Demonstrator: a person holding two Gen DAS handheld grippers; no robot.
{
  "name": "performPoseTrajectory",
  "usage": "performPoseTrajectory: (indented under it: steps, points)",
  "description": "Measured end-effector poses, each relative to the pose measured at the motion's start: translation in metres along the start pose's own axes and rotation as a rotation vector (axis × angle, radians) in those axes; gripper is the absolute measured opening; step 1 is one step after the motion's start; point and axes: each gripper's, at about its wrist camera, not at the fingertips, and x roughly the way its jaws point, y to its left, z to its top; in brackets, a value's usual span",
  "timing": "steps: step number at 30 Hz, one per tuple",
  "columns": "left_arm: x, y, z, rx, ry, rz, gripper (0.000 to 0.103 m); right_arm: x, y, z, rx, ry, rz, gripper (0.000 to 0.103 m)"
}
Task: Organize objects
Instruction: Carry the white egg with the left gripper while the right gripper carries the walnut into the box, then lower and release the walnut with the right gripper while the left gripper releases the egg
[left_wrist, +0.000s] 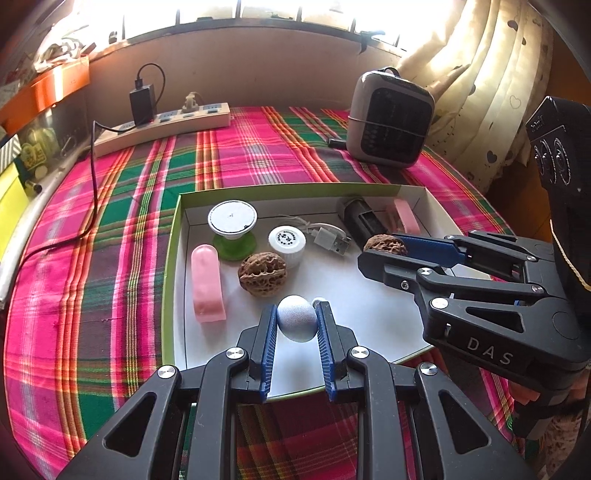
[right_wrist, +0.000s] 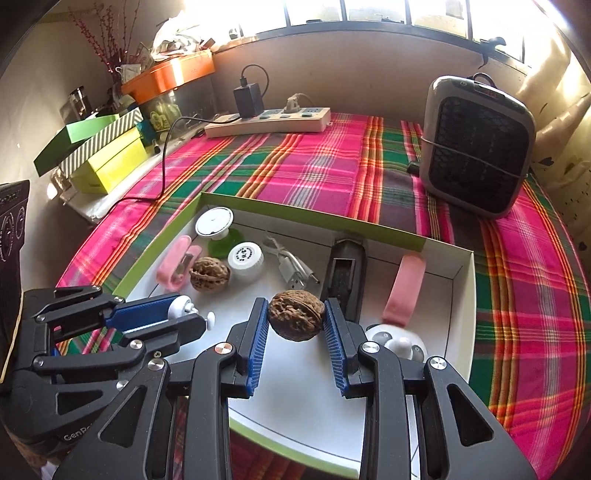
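A shallow white box with a green rim (left_wrist: 169, 258) (right_wrist: 314, 216) lies on the plaid cloth. My left gripper (left_wrist: 297, 310) (right_wrist: 188, 312) is shut on a pale blue-grey rounded knob (left_wrist: 297, 325) with a white stem (right_wrist: 194, 309), held over the box's near part. My right gripper (right_wrist: 295, 304) (left_wrist: 384, 249) is shut on a brown walnut (right_wrist: 295, 319) (left_wrist: 386, 244) above the box floor. A second walnut (left_wrist: 262, 273) (right_wrist: 209, 275) lies inside, next to a pink clip (left_wrist: 208, 284) (right_wrist: 175, 267).
The box also holds a white-topped green piece (left_wrist: 232, 221), a white cap (left_wrist: 287, 240), a USB cable (left_wrist: 328, 238), a black block (right_wrist: 345, 271), another pink clip (right_wrist: 404, 290) and a white gadget (right_wrist: 397, 341). A small heater (right_wrist: 476, 147) and power strip (right_wrist: 269, 120) stand behind.
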Motion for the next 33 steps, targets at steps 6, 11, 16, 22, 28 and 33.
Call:
performPoseTrajectory:
  steps: [6, 11, 16, 22, 28, 33]
  points:
    - [0.005, 0.002, 0.0, -0.005, 0.009, 0.0, 0.02, 0.002, 0.002, 0.003, -0.02, 0.0, 0.007, 0.032]
    - [0.007, 0.004, -0.001, -0.01, 0.014, 0.005, 0.02, 0.007, 0.007, 0.005, -0.039, 0.008, 0.018, 0.032]
    - [0.008, 0.005, -0.001, -0.01, 0.017, 0.006, 0.02, 0.013, 0.009, 0.005, -0.049, 0.022, 0.024, 0.032]
    - [0.011, 0.004, -0.001, -0.009, 0.021, 0.008, 0.02, 0.021, 0.009, 0.006, -0.052, 0.039, 0.028, 0.032]
    - [0.011, 0.005, -0.002, -0.011, 0.021, 0.003, 0.02, 0.023, 0.008, 0.006, -0.053, 0.042, 0.025, 0.032]
    - [0.012, 0.004, -0.002, -0.012, 0.022, 0.002, 0.02, 0.024, 0.01, 0.007, -0.059, 0.041, 0.023, 0.032]
